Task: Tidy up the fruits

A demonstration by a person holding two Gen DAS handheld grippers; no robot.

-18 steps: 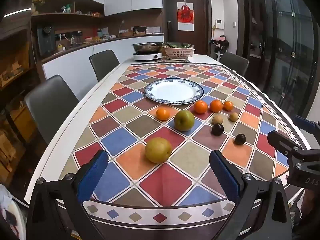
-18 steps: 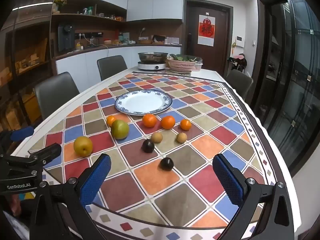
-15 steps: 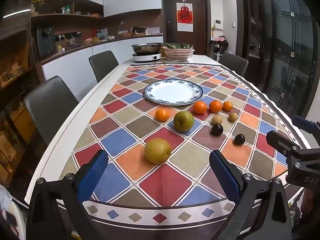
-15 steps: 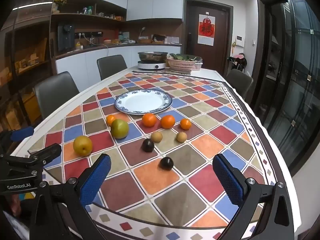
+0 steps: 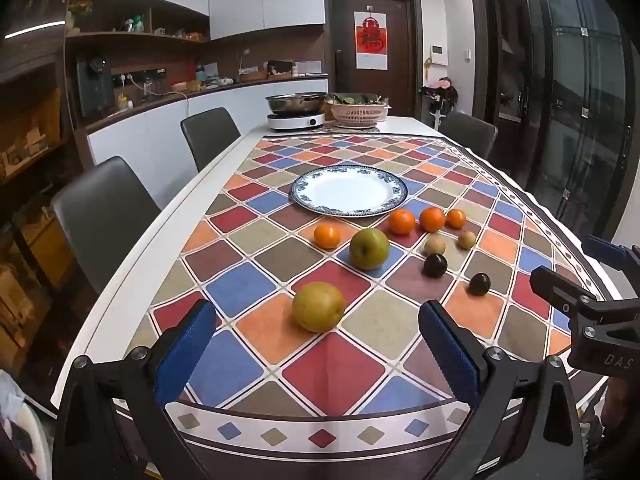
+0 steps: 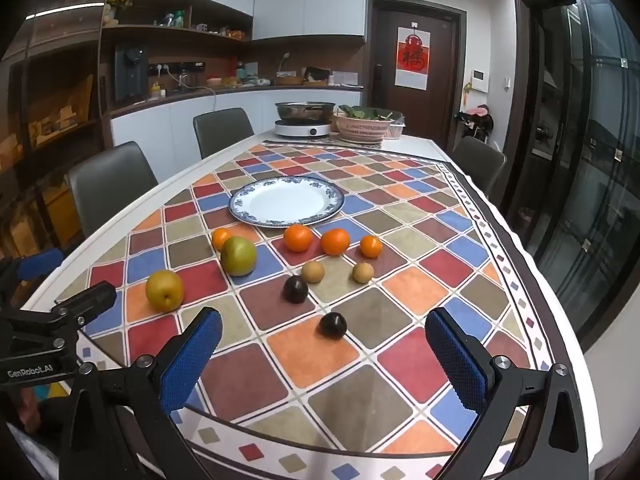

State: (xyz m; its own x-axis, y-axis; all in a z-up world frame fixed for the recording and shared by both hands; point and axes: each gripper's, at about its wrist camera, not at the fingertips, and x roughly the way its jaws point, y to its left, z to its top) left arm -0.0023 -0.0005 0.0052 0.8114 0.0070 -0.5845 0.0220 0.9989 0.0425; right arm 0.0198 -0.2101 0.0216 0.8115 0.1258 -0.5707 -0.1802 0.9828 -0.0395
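The fruits lay loose on the patterned tablecloth, all on the near side of the blue-rimmed plate, which held nothing. A yellow pear sat closest to the near table edge, with a green pear behind it and a small orange just beside that one, toward the plate. Three more oranges ran in a short row just in front of the plate's rim, apart from one another. Two tan round fruits lay nearer than that row, and two dark plums nearer still, each with bare cloth around it. The left gripper hovered above the near edge with its jaws spread wide and nothing between them, the yellow pear just ahead of the gap. The right gripper hung likewise, wide apart and empty, the closest plum just ahead of its gap. Broad open cloth stretched to the right of the fruit as far as the bordered table edge. At the far end stood a pan on a cooker and a basket of greens, well apart from the fruit.
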